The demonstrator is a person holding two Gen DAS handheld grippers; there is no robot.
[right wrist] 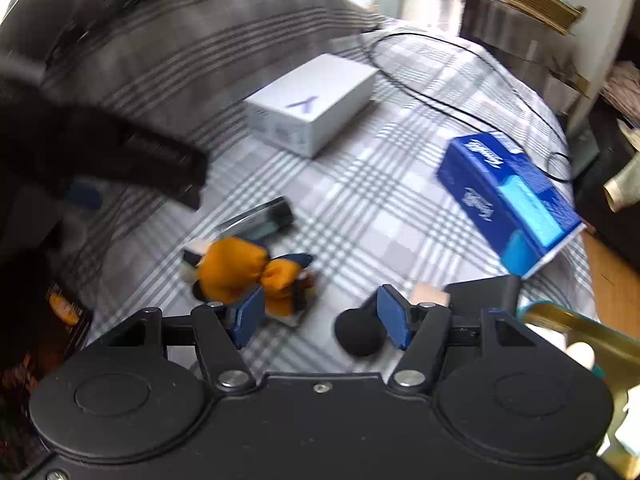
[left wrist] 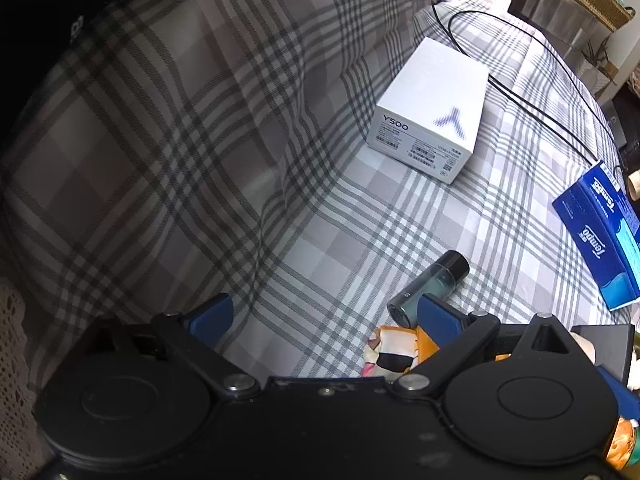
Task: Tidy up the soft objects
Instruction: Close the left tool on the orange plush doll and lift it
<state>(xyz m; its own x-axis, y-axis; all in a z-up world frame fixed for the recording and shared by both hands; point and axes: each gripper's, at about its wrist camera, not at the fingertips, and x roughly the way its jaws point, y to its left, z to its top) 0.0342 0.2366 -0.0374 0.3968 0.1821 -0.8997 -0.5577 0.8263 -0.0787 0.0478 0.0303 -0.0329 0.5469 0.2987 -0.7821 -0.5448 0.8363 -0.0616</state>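
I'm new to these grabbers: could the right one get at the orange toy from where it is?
Probably yes: the toy lies just beyond the right gripper's open jaws, with nothing between them.

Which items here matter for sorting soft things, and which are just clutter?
Job:
- orange plush toy, lying on the bed beside the right gripper, whose jaws stand apart with nothing between them
- plaid pillow

Lying about:
- white box
- blue tissue box
- small bottle
- black cable
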